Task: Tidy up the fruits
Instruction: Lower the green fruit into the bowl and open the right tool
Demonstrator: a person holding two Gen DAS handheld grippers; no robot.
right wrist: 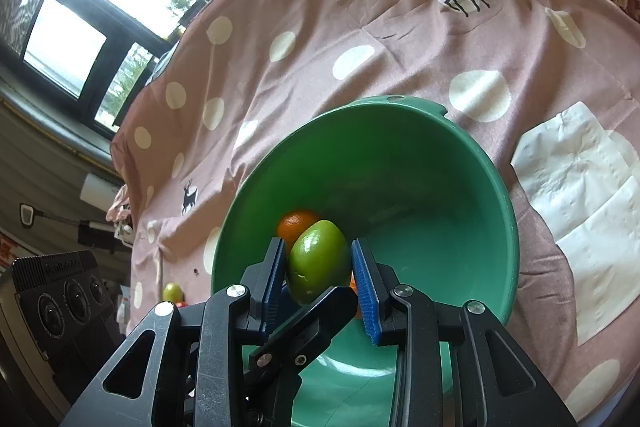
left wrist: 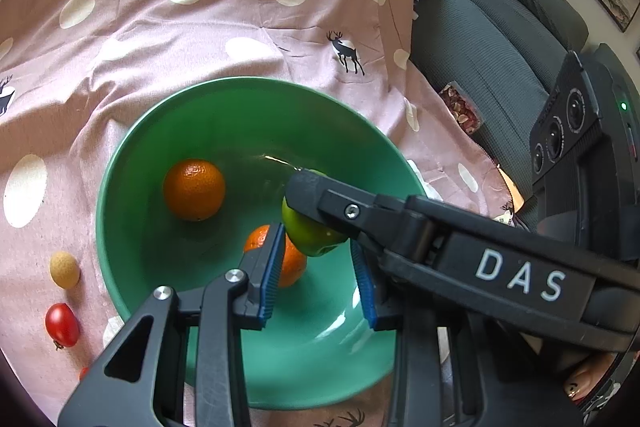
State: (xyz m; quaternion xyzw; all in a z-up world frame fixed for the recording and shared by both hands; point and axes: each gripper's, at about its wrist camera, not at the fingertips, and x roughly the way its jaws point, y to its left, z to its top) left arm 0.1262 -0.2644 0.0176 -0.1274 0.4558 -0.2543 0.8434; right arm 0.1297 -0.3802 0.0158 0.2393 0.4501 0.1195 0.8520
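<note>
Right wrist view, right gripper (right wrist: 320, 267) clamped on green fruit (right wrist: 318, 261) over green bowl (right wrist: 460, 163) (two oranges inside), left gripper (left wrist: 318, 267) jaws part-open, empty.

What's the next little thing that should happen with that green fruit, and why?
Probably the right tool should open and let go of the green fruit. Its blue pads clamp the fruit on both sides, and the fruit already hangs inside the green bowl, low above the two oranges, so it should have little way to fall.
</note>
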